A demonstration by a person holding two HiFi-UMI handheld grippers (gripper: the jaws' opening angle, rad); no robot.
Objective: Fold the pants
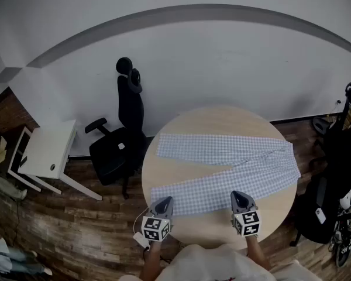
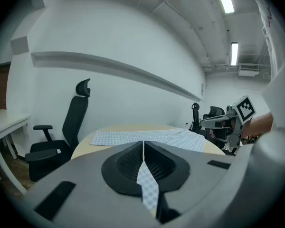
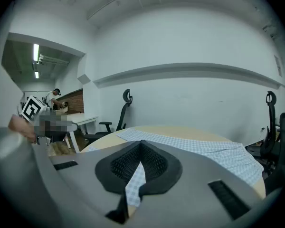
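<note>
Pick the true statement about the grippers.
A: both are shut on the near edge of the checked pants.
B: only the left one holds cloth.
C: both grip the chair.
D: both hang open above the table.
A: each gripper view shows the pants pinched between closed jaws; the head view puts the left gripper and right gripper on the near leg's edge.

An office: black swivel chair [image 1: 120,139], white desk [image 1: 47,151], round table [image 1: 216,119]

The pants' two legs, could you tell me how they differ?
The near leg is pinched at its edge by the left gripper and right gripper; the far leg is untouched. The far leg runs straight across; the near leg slants diagonally. Both lie flat, same checked cloth.
</note>
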